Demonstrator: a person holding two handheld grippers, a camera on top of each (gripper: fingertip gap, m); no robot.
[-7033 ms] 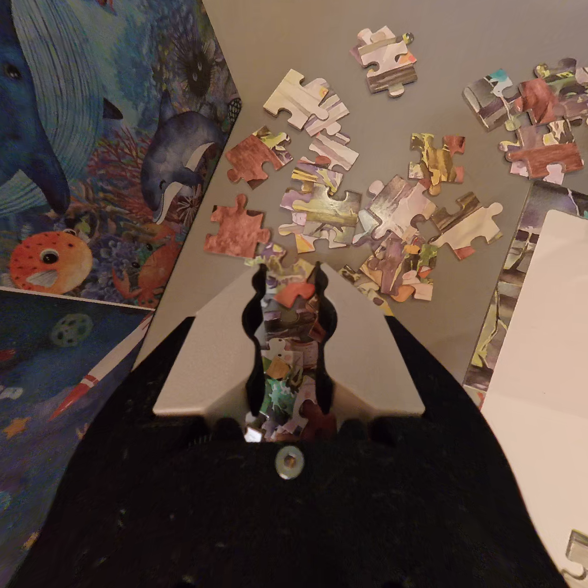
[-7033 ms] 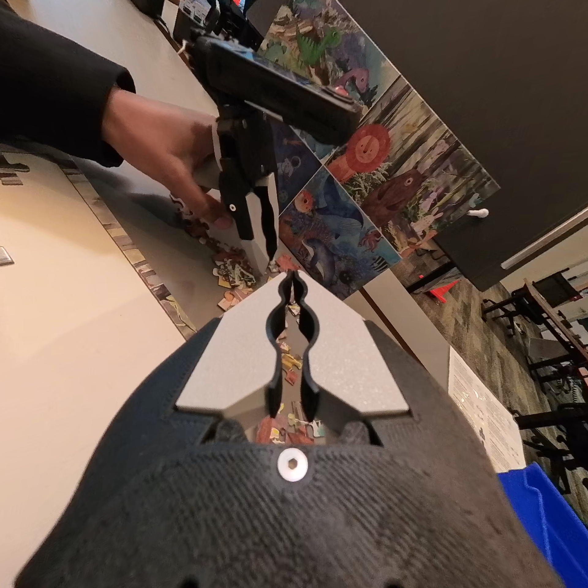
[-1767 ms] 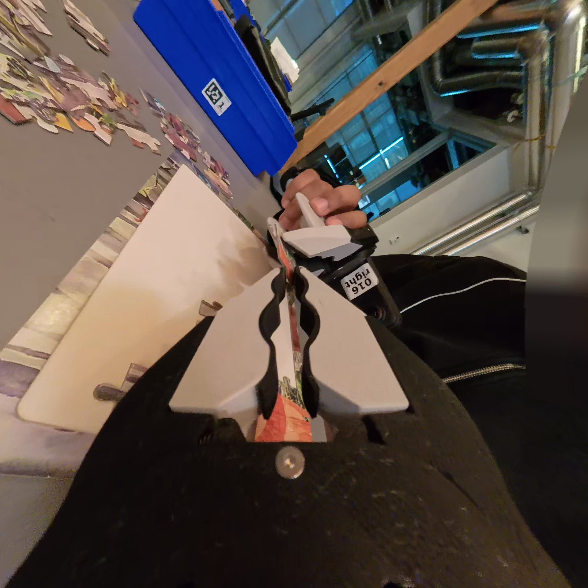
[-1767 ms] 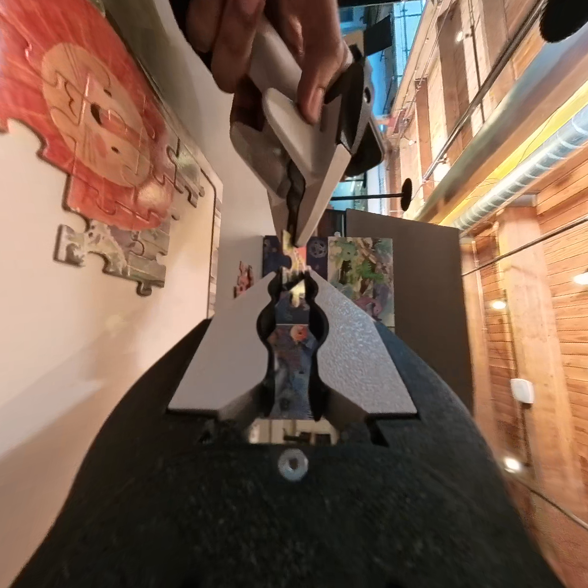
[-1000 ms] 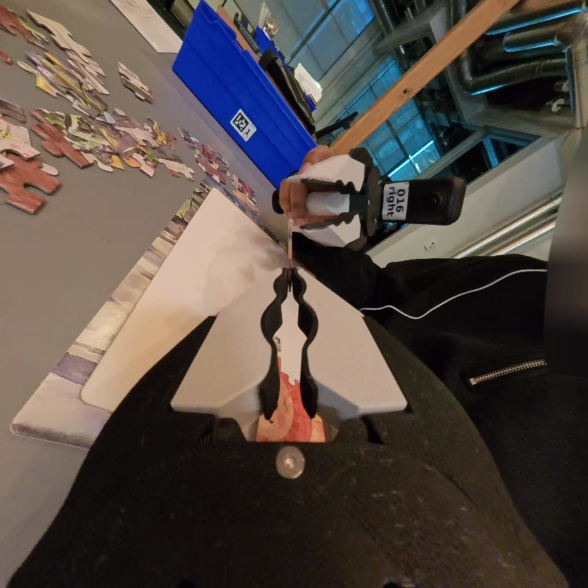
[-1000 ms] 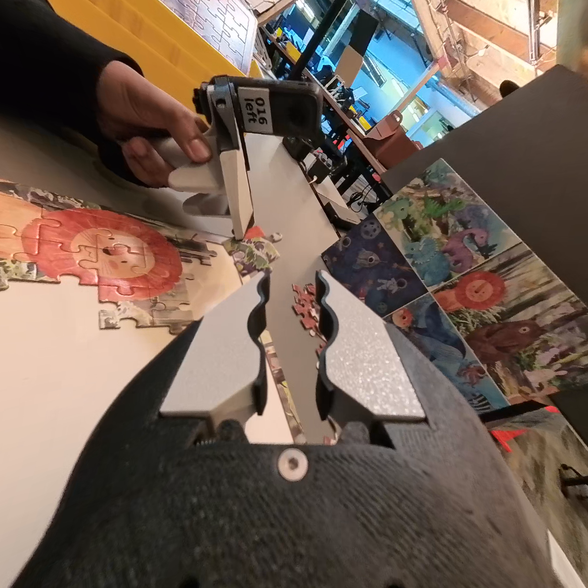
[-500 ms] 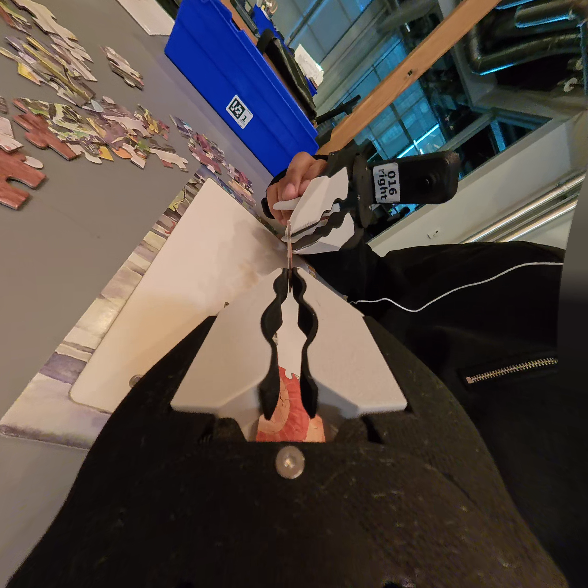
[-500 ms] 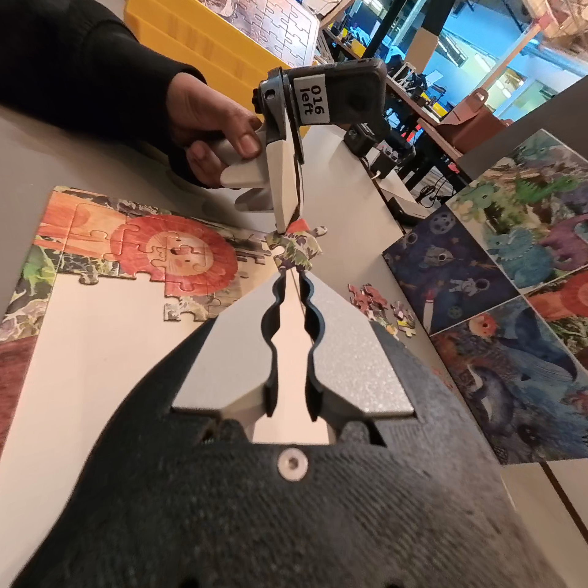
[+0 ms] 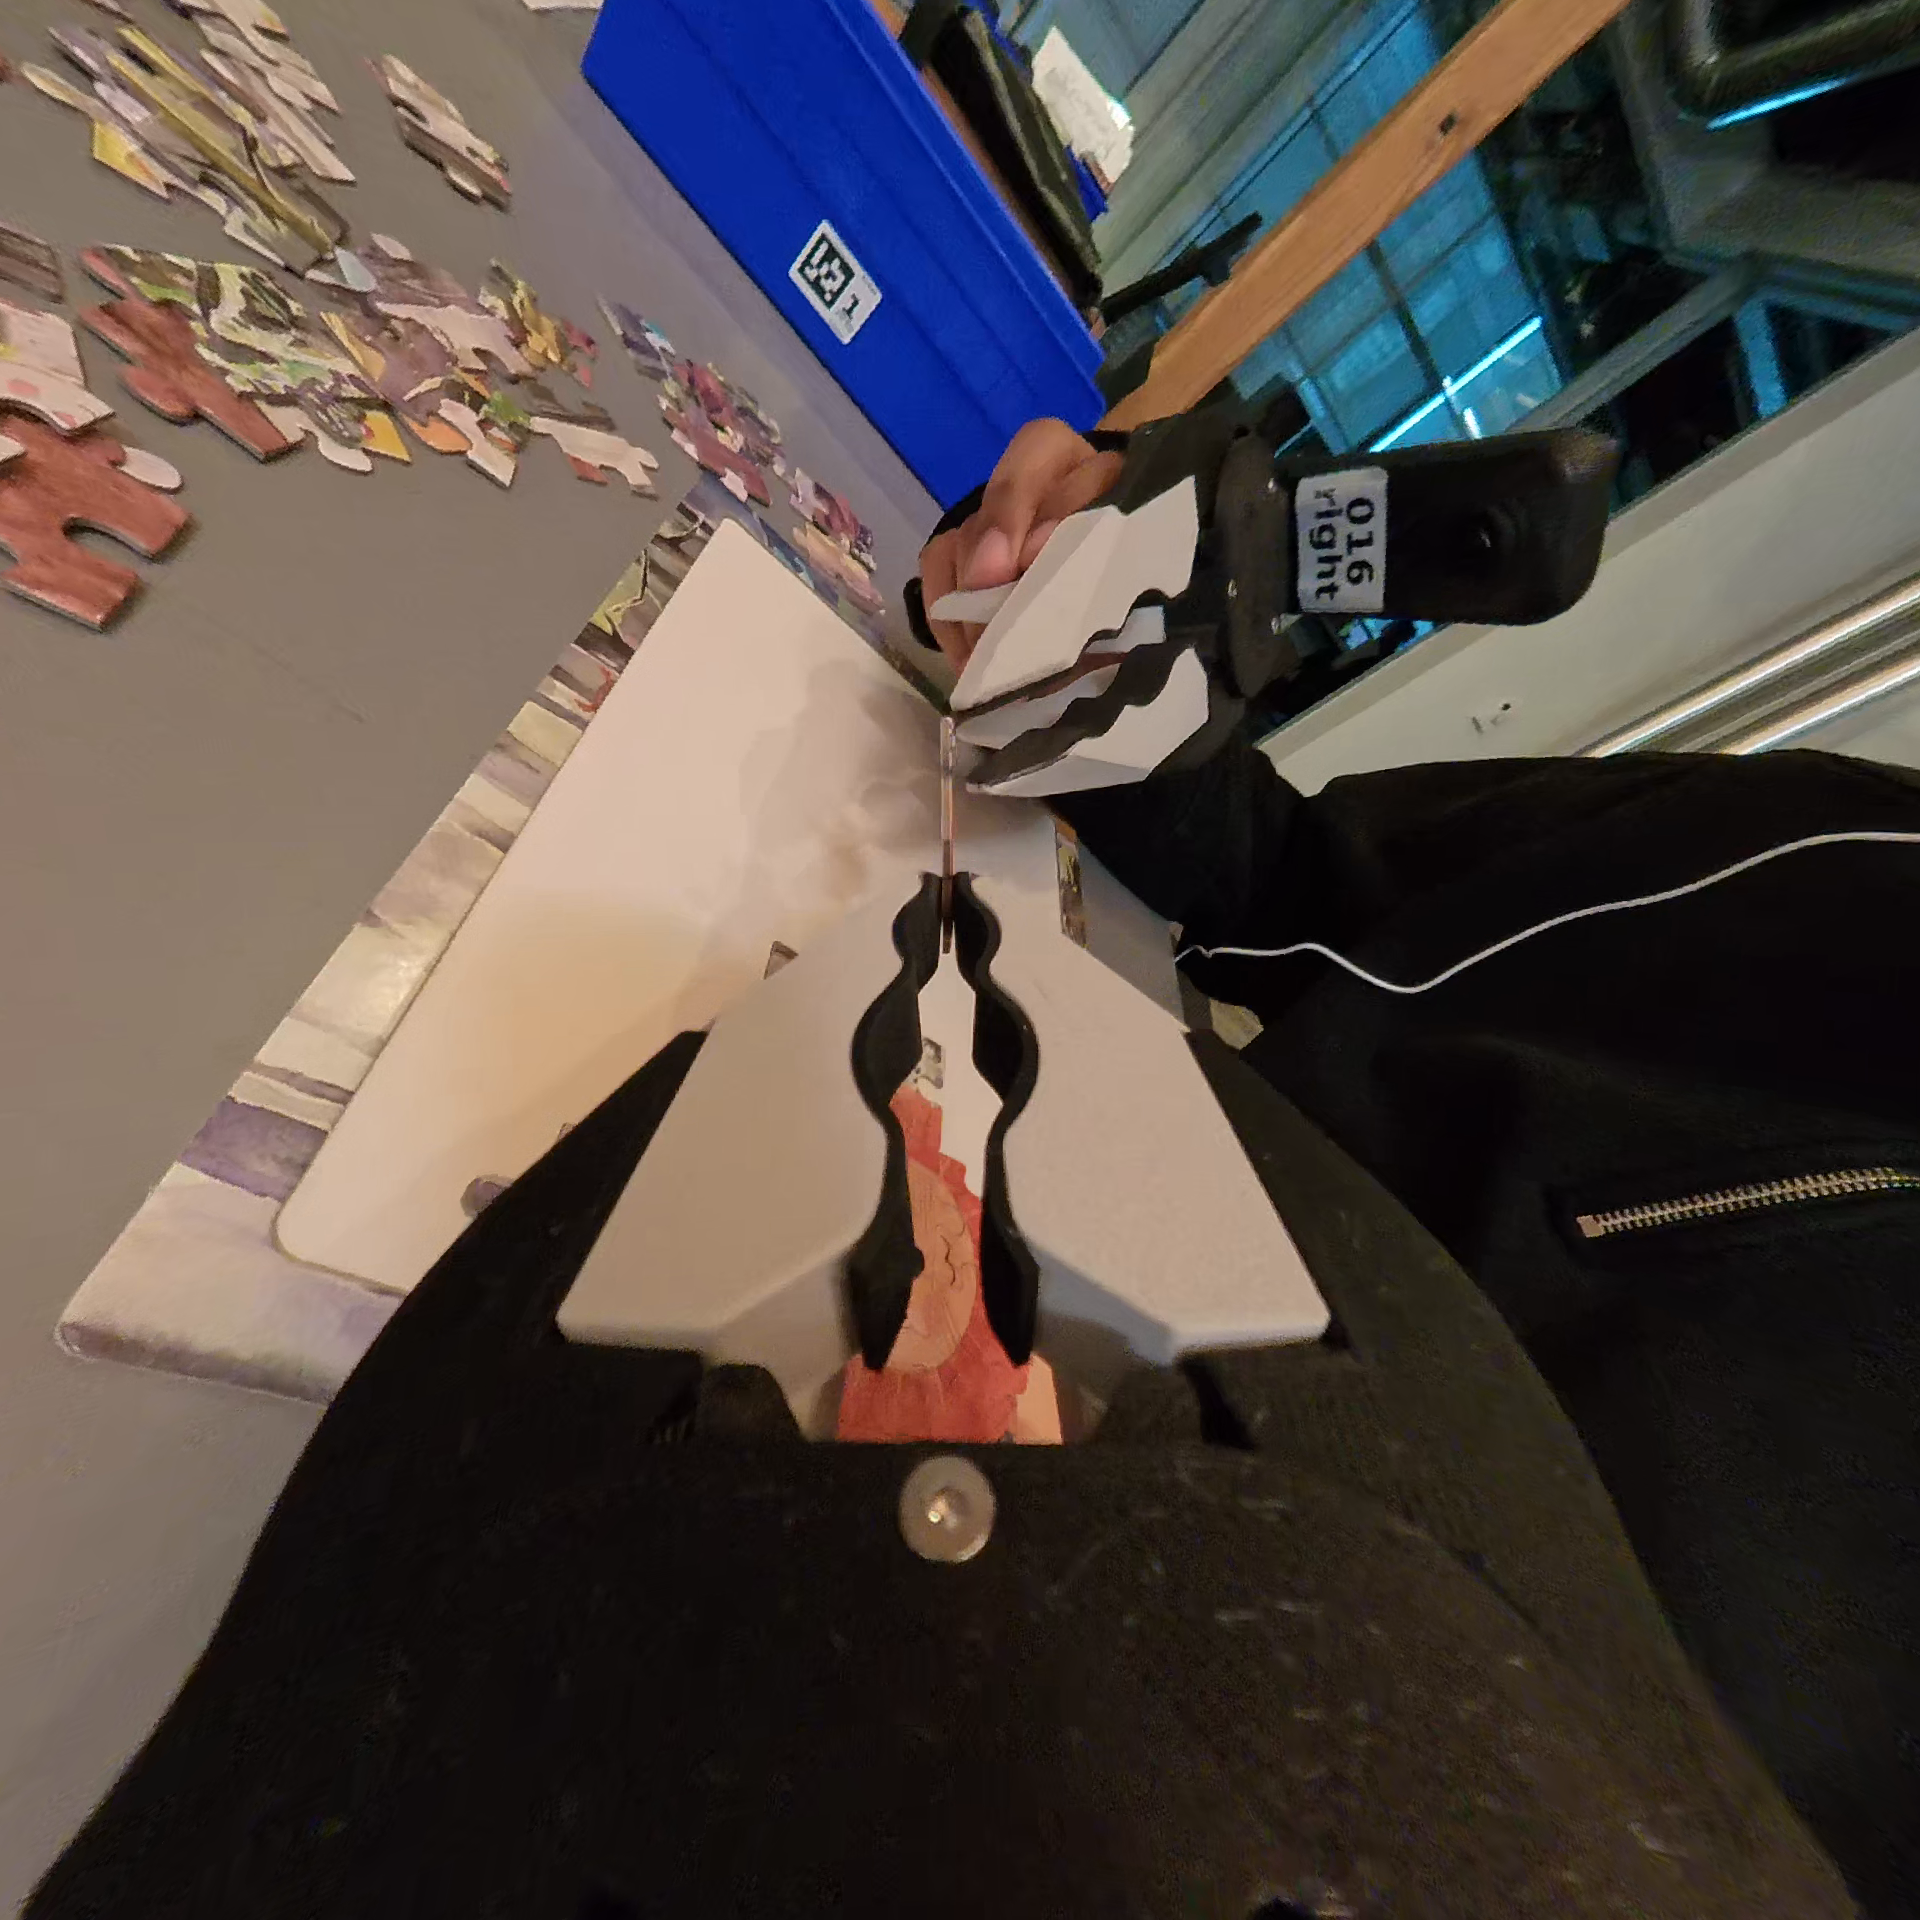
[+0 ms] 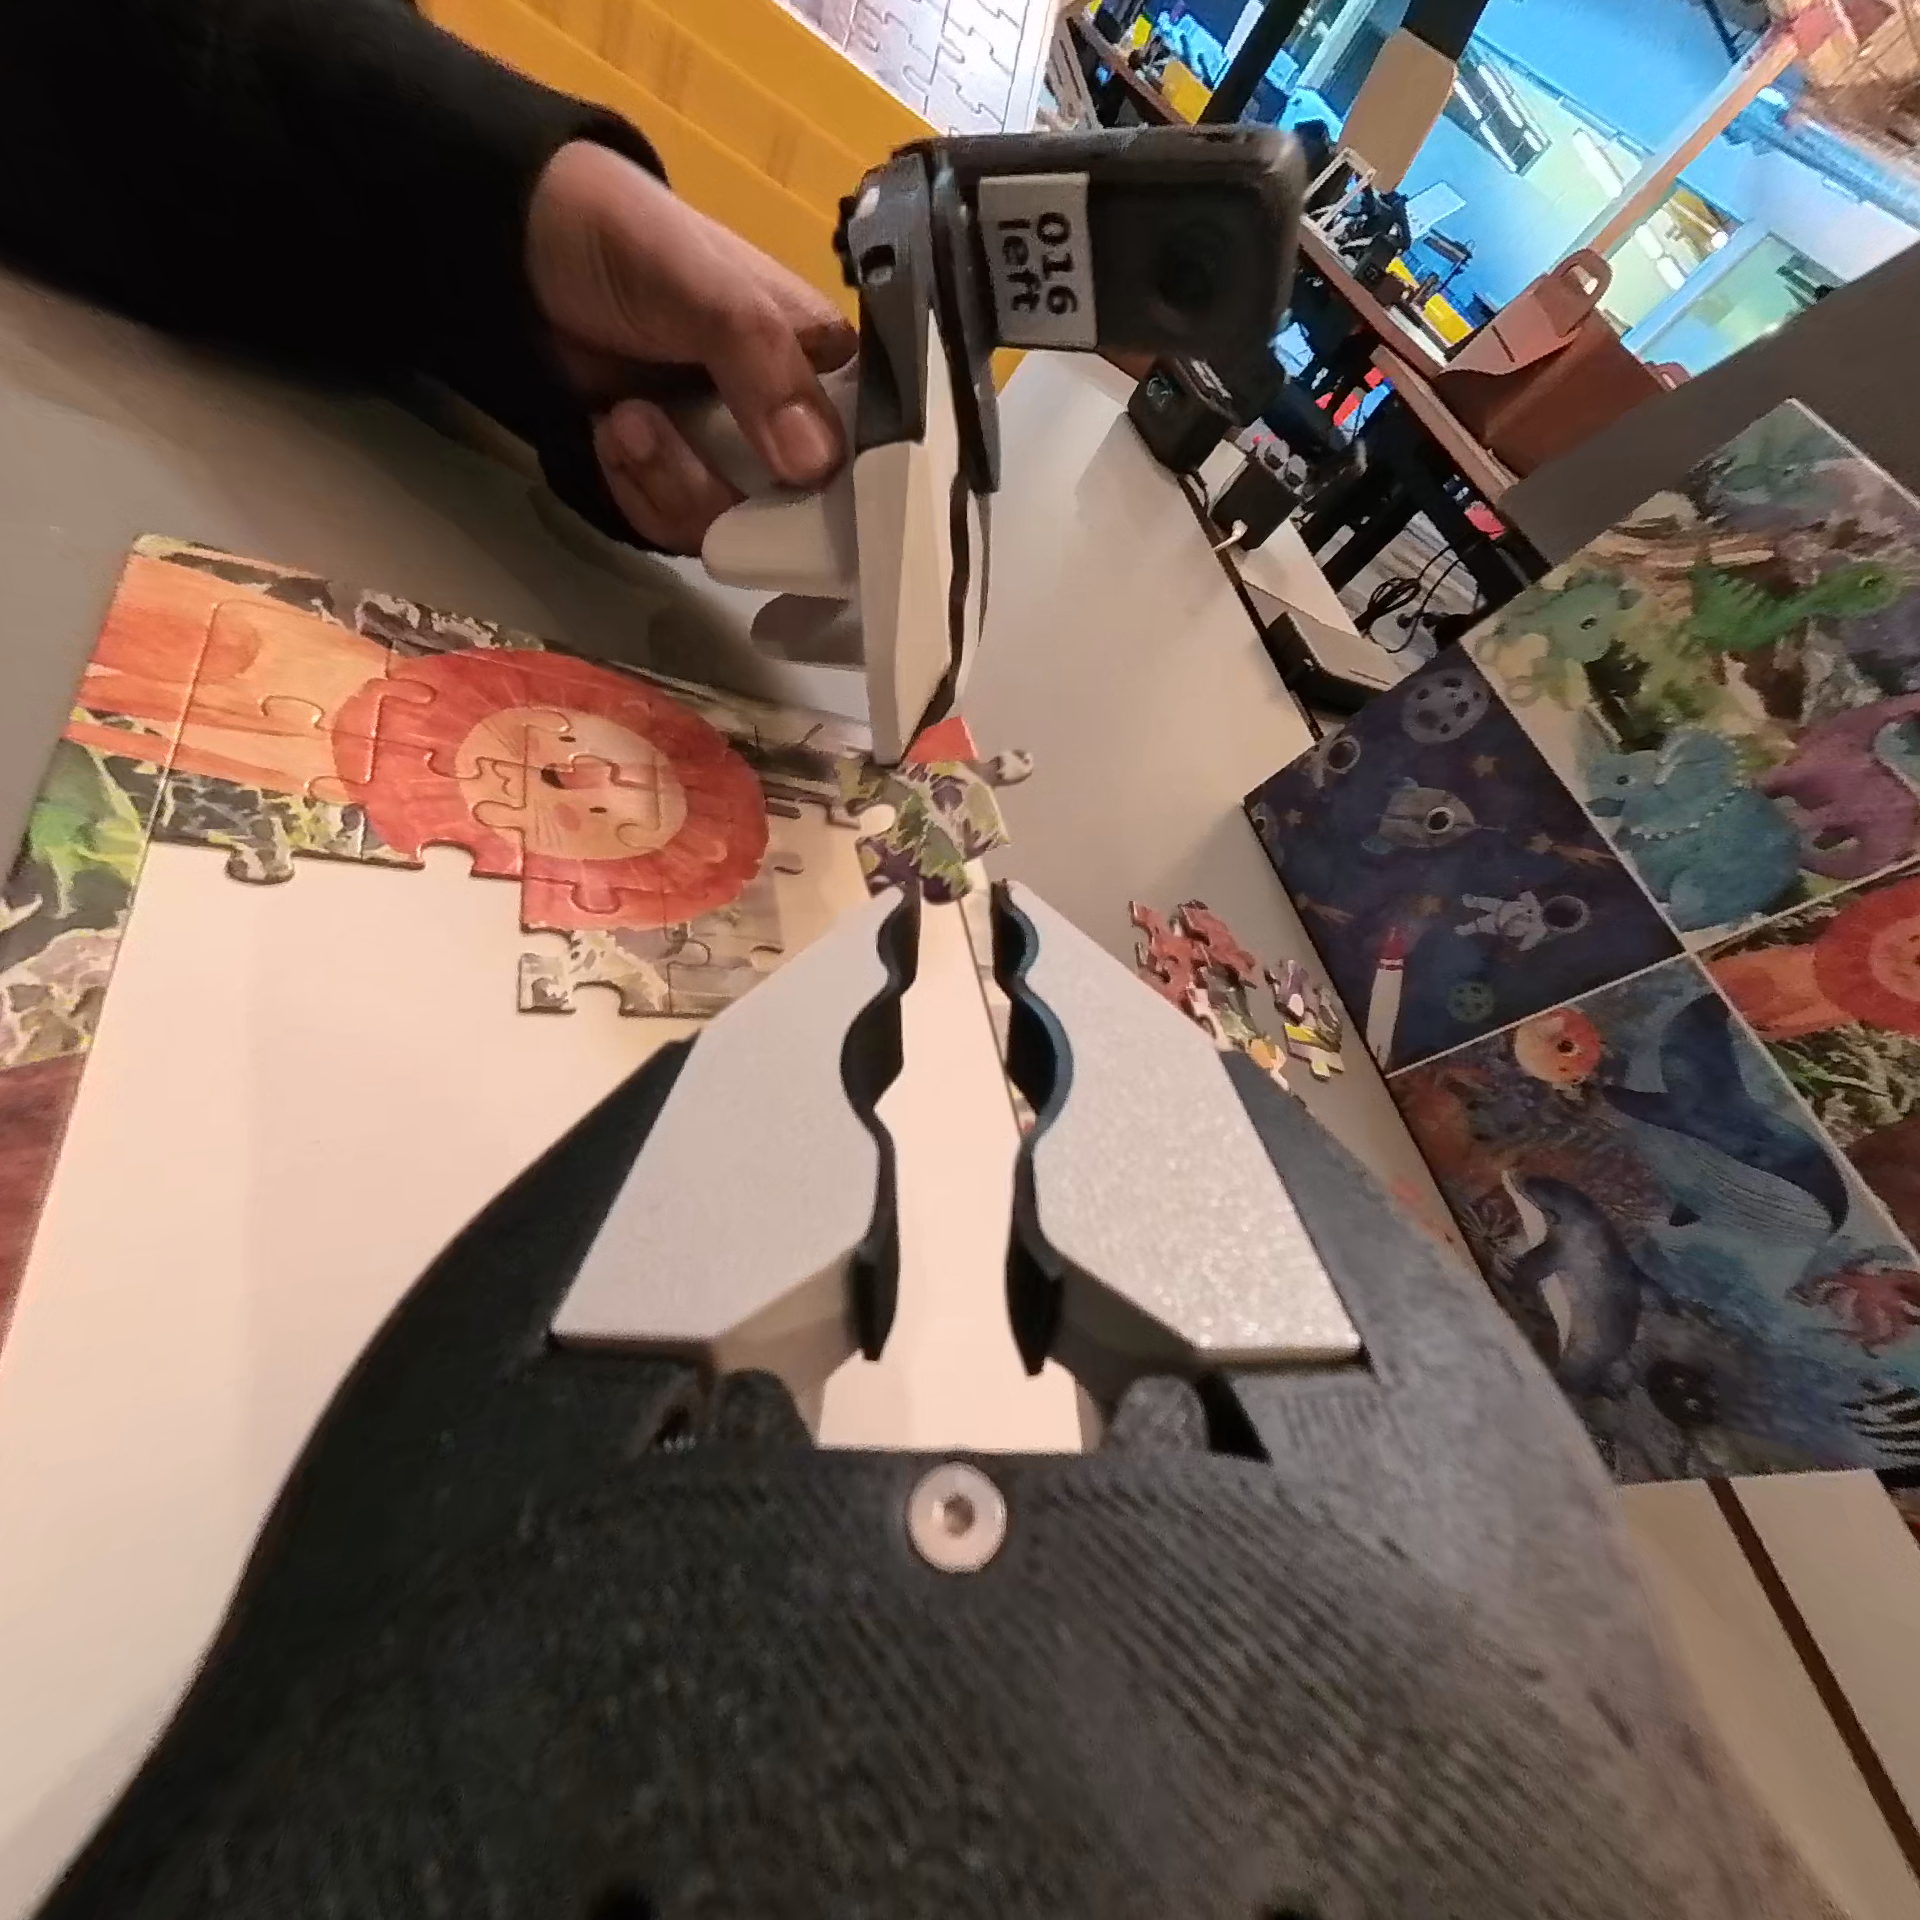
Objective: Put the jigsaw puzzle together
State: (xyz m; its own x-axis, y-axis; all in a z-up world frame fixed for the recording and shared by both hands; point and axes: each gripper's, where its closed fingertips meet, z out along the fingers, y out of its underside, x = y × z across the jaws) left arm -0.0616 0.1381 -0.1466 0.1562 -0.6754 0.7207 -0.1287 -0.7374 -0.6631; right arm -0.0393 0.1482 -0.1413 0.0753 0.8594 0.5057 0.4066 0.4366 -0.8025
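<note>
My left gripper (image 9: 945,896) is shut on a purple and green puzzle piece (image 9: 947,821), which I see edge-on above the puzzle board (image 9: 644,883). In the right wrist view the left gripper (image 10: 925,743) holds the piece (image 10: 925,821) face-on, just above the board's right edge. My right gripper (image 10: 954,902) is open by a narrow gap, and its tips are right at the piece's near end. In the left wrist view the right gripper (image 9: 964,746) has its jaws apart around the piece's far end. The assembled lion (image 10: 561,790) fills the board's top left.
Loose pieces lie on the grey table (image 9: 312,343), with a few beside the board (image 10: 1216,956). A blue bin (image 9: 831,208) stands behind them. A sheet of reference pictures (image 10: 1610,935) lies right of the board. A yellow bin (image 10: 727,104) is at the back. The board's white middle (image 10: 364,1039) is bare. My left and right fingertips are right by each other.
The left gripper took a piece from the loose pile and carried it over the board. In the last second the right gripper narrowed its jaws and moved up to the held piece.
</note>
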